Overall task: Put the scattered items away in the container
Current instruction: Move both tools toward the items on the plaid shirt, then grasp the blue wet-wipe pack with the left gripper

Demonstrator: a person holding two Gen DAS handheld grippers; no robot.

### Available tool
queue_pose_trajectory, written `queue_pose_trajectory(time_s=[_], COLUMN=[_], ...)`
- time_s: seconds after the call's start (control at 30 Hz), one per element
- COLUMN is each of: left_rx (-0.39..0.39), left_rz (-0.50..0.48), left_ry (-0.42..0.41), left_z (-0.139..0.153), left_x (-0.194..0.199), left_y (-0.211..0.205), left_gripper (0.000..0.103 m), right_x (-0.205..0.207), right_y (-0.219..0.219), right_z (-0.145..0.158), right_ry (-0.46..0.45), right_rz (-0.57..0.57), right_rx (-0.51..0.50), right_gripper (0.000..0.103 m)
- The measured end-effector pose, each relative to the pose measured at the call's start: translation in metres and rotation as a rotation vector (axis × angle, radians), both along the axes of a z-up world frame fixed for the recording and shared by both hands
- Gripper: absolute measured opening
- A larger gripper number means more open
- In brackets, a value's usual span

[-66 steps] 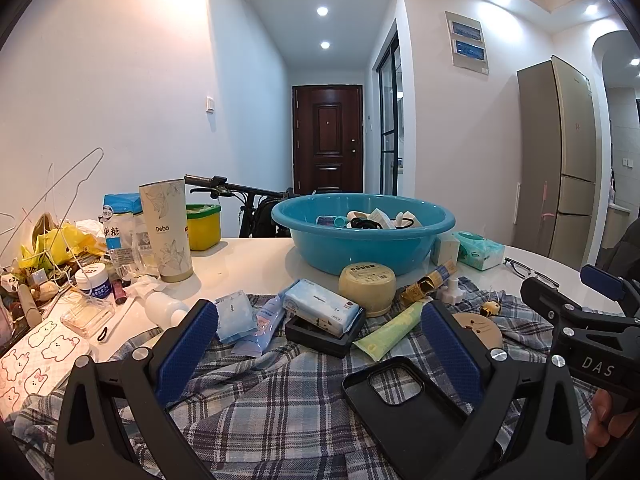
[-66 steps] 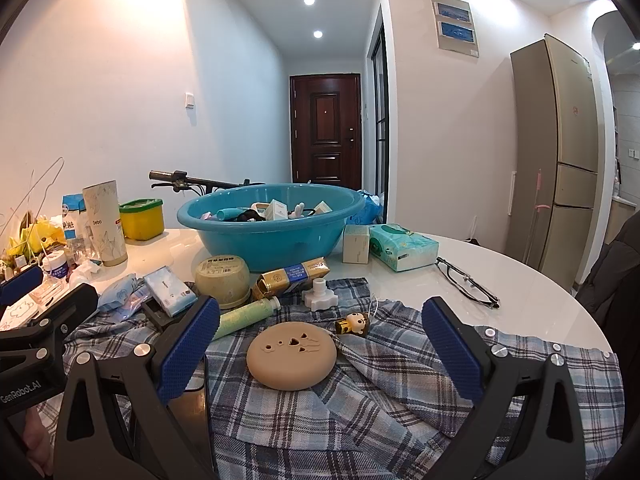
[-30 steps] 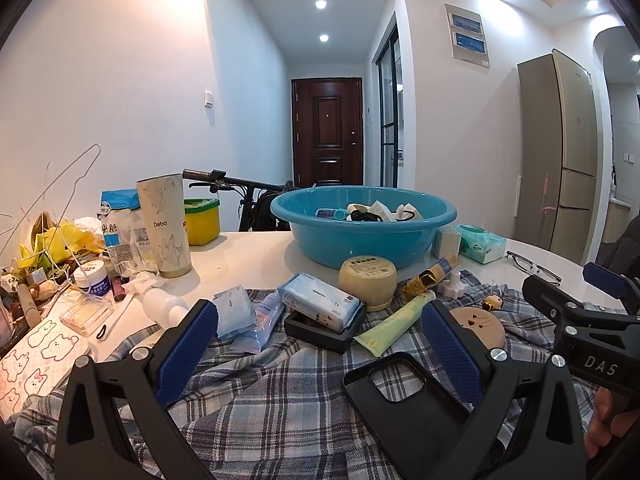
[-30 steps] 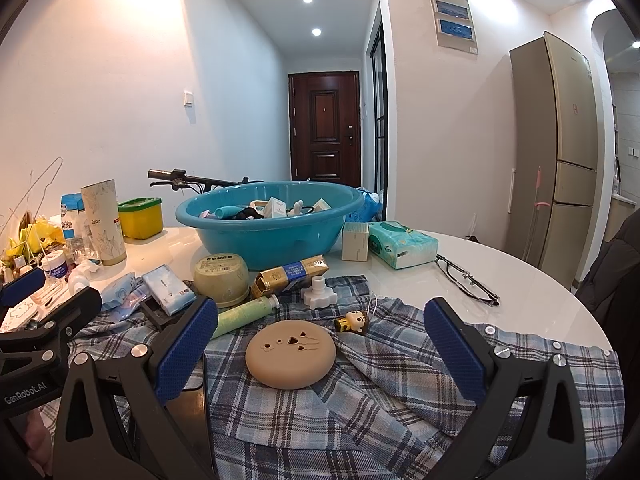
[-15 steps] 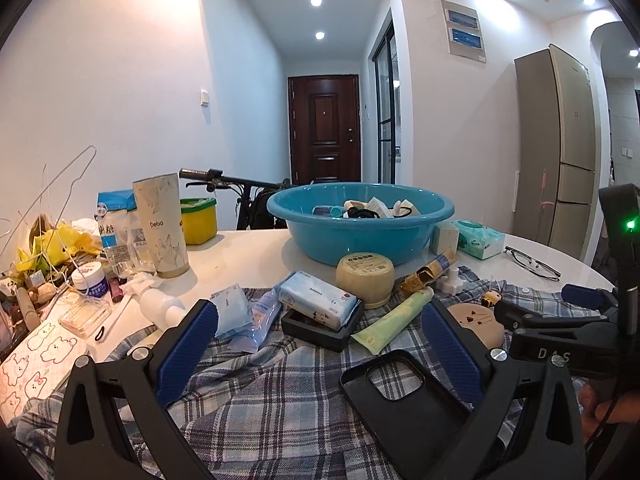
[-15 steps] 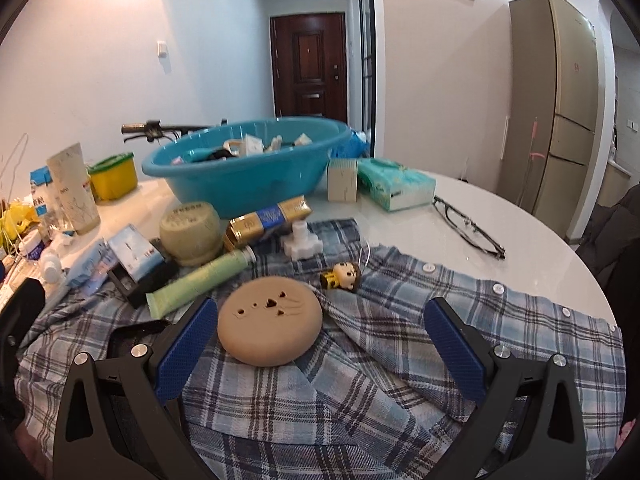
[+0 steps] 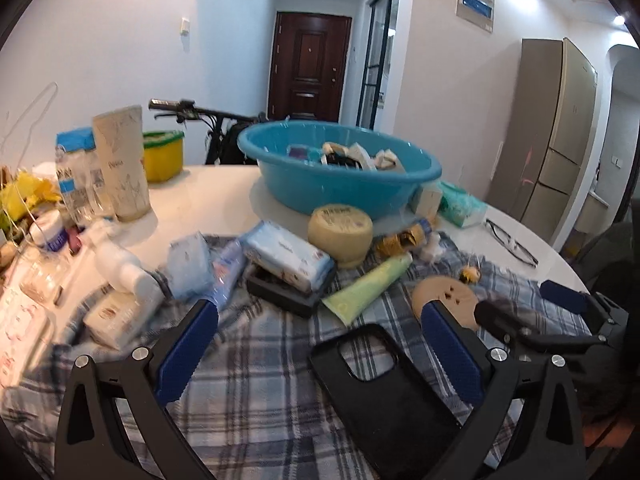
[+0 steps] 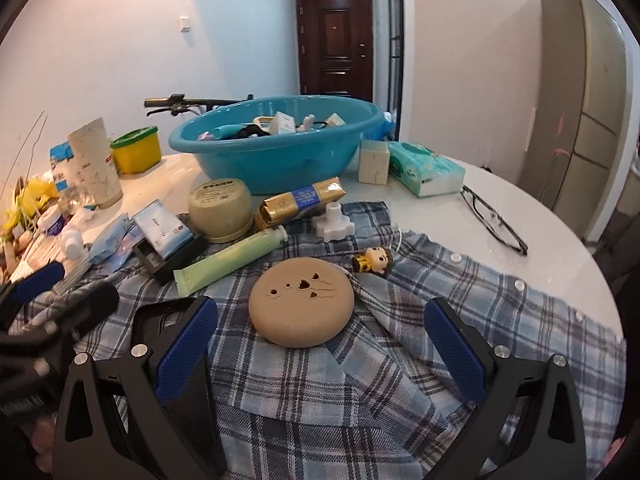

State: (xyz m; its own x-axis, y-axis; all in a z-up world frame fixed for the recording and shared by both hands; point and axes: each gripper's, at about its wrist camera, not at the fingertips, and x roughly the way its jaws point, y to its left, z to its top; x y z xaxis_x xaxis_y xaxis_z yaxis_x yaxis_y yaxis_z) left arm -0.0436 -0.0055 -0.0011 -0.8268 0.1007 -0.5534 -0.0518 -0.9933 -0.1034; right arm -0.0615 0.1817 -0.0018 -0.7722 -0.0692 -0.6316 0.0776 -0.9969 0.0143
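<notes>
1. The right gripper (image 8: 320, 344) has its jaws spread wide and empty, framing the tan round disc (image 8: 301, 307) with its small cut-out face.
2. The disc lies flat on the plaid shirt (image 8: 460, 320), well short of the blue basin (image 8: 276, 148).
3. It looks stiff, light and smooth-domed; I would pinch it across its rim, since a grip on the crown could slip.
4. The right gripper is pitched down, low over the shirt.
5. The left gripper (image 7: 320, 354) likewise hangs with jaws apart, holding nothing, over the black phone case (image 7: 380, 396).
6. The green tube (image 8: 230, 260) and doll figurine (image 8: 374, 260) lie between disc and basin on the bench (image 8: 520, 208).
</notes>
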Motion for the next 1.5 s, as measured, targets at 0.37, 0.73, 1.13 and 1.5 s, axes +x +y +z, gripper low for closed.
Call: queue_pose_trajectory(time_s=[0.37, 0.73, 1.13, 1.5], left_rx=[-0.008, -0.016, -0.031, -0.032], left_rz=[0.079, 0.012, 0.026, 0.011], left_ry=[0.092, -0.059, -0.036, -0.211], left_z=[0.051, 0.059, 0.074, 0.023], left_x=[0.003, -0.043, -0.078, -0.123], left_y=[-0.026, -0.026, -0.031, -0.026], left_gripper=[0.103, 0.103, 0.103, 0.103], right_x=[-0.003, -0.017, -0.026, -0.070], right_y=[-0.011, -0.016, -0.025, -0.009], right_z=[0.033, 0.068, 0.126, 0.068], right_ry=[0.053, 0.057, 0.218, 0.141], right_rz=[0.012, 0.049, 0.075, -0.014], right_rx=[0.001, 0.008, 0.039, -0.048], right_gripper=[0.103, 0.102, 0.102, 0.102])
